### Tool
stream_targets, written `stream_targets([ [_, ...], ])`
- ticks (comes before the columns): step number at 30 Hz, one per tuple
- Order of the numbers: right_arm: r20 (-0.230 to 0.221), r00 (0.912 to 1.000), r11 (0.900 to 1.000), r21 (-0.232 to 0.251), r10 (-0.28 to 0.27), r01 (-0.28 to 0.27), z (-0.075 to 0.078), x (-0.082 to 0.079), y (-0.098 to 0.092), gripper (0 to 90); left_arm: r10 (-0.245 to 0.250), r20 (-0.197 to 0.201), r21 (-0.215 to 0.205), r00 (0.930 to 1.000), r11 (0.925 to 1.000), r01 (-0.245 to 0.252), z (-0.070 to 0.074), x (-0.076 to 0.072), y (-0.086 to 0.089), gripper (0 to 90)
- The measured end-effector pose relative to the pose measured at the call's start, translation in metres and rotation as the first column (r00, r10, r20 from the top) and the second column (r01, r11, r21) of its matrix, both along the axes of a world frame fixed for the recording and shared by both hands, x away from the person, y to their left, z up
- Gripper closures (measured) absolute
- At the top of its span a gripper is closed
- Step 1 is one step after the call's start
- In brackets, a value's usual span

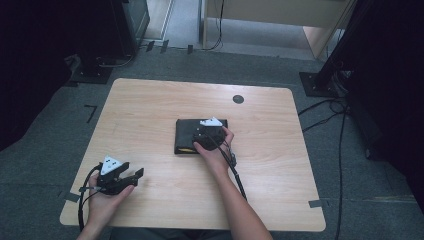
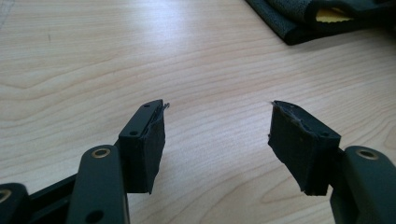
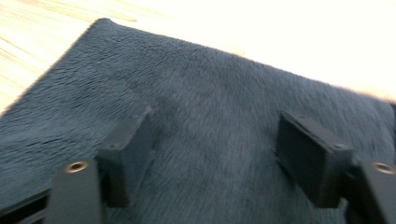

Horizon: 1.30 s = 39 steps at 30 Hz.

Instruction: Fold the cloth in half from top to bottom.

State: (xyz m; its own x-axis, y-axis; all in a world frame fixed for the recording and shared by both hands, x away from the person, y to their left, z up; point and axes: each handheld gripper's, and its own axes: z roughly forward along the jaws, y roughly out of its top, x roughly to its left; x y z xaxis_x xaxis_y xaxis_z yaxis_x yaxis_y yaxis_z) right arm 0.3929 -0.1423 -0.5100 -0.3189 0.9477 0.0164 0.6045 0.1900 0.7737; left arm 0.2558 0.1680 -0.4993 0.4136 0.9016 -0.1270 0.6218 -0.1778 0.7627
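The folded dark towel lies at the table's middle, apparently already folded; the right gripper hovers over it, jaws apart, empty, while the left gripper, also parted and empty, waits well short of it, near the table's front edge

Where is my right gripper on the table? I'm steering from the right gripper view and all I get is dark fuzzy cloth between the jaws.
Observer: The right gripper is over a folded dark cloth near the middle of the table.
Operator: Anything else about the cloth?
Observer: A yellow bit peeks out of its folds at the near edge.
Operator: And my other hand?
Observer: The left gripper is open near the table's front left corner, with nothing between its jaws.
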Motion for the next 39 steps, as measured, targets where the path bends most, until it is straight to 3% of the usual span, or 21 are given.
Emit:
stream_targets([
  [1,0.0,1.0,1.0,0.0,0.0,0.0,0.0,0.0,0.0,22.5,0.0,-0.002,0.004,1.0,1.0,0.0,0.0,0.0,0.0,36.5],
  [2,-0.004,0.9998,0.999,0.034,0.017,-0.017,0.003,-0.01,0.002,19.1,0.001,-0.007,0.005,1.0,1.0,-0.001,0.0,-0.001,0.002,36.5],
  [3,-0.004,0.9998,0.999,0.034,0.017,-0.017,0.003,-0.01,0.002,19.1,0.001,-0.007,0.005,1.0,1.0,-0.001,0.0,-0.001,0.002,36.5],
  [5,-0.018,0.9982,0.998,0.014,0.058,-0.058,0.002,-0.026,0.008,17.0,0.004,-0.014,0.006,0.9999,1.0,-0.004,0.0,-0.003,0.002,36.6],
  [7,-0.035,0.9977,0.998,-0.007,0.059,-0.059,-0.002,-0.031,0.008,16.2,0.002,-0.014,0.009,0.9999,1.0,-0.002,0.0,-0.003,0.003,36.6],
  [9,-0.027,0.9983,0.999,0.002,0.052,-0.052,-0.006,-0.035,0.004,16.2,-0.001,-0.021,0.012,0.9998,0.9999,0.002,-0.002,-0.006,0.003,36.6],
  [14,-0.029,0.9987,0.999,0.016,0.042,-0.042,-0.006,-0.041,0.001,16.2,-0.005,-0.025,0.017,0.9997,0.9998,0.006,-0.004,-0.007,0.001,36.6],
  [22,0.014,0.9999,1.0,-0.018,0.007,-0.007,-0.01,-0.047,0.007,16.3,-0.006,-0.03,0.021,0.9995,0.9998,0.007,-0.005,-0.009,-0.002,36.5],
  [30,0.007,0.9998,1.0,0.012,0.017,-0.017,-0.007,-0.047,0.002,14.5,-0.012,-0.037,0.03,0.9992,0.9995,0.013,-0.008,-0.013,0.0,36.1],
  [39,0.079,0.9961,0.997,0.057,0.039,-0.044,0.021,-0.075,-0.026,10.8,0.009,-0.047,0.033,0.9989,0.9994,-0.008,-0.01,-0.018,0.014,35.8],
])
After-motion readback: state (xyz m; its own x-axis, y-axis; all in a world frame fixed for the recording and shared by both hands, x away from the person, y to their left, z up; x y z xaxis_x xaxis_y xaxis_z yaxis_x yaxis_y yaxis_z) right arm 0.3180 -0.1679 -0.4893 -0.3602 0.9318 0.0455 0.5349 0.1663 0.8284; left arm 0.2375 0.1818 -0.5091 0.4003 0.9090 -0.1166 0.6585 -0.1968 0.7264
